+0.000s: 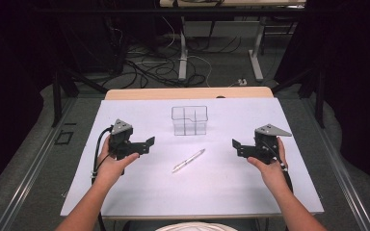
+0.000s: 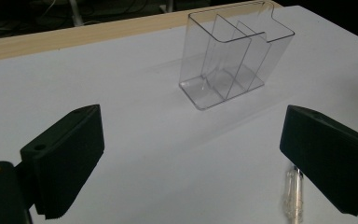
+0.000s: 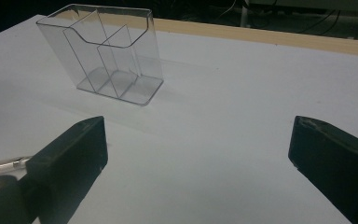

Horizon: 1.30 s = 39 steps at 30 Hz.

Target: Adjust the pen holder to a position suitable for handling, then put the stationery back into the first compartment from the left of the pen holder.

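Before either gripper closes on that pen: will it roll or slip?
The pen is slim and round, lying flat on the smooth white table, so a nudge would probably roll it. Its glossy barrel may slip between the pads. It looks stiff and light.

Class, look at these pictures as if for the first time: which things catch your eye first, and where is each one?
A clear plastic organiser with inner dividers stands upright and empty toward the far middle of the white table. In front of it, a pen lies slantwise on the table, apart from the organiser. The left gripper and the right gripper flank the pen, each held in a hand, fingers wide open with nothing between them.
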Motion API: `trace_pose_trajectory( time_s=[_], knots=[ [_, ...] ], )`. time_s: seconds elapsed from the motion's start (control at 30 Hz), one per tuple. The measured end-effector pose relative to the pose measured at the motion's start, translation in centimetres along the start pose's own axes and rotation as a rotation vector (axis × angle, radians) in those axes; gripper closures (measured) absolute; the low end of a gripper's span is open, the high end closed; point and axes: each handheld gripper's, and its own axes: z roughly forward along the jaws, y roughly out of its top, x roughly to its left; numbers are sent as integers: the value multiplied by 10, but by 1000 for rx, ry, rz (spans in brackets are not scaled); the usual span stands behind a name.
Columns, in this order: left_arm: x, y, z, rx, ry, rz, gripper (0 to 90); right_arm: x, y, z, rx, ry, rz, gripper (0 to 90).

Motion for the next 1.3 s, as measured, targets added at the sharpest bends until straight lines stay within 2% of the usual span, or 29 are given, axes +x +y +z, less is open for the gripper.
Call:
trace_pose_trajectory(
  time_s=[0.2,0.37,0.47,0.63,0.8,0.93,1.1,1.2,1.23,1.3],
  knots=[
    [-10,8,13,23,-27,22,114,0,0,0,13,-5,9,34],
    [-15,13,21,53,-43,22,163,-1,0,0,19,-4,16,35],
    [-18,15,26,59,-54,9,183,-3,0,1,16,-3,19,36],
    [-21,16,33,92,-70,18,212,-5,-1,1,17,-4,20,41],
    [-25,19,40,97,-94,31,260,-7,-1,0,25,-4,26,52],
    [-28,22,46,120,-104,53,277,-10,-2,2,26,1,34,59],
    [-33,24,53,142,-135,76,285,-13,-3,1,25,1,41,67],
    [-37,25,56,161,-130,107,285,-13,-3,0,27,-3,48,70],
    [-39,25,57,168,-129,98,285,-13,-3,0,26,-1,48,72],
    [-41,25,59,178,-127,112,295,-13,-3,0,27,2,45,77]
  ],
)
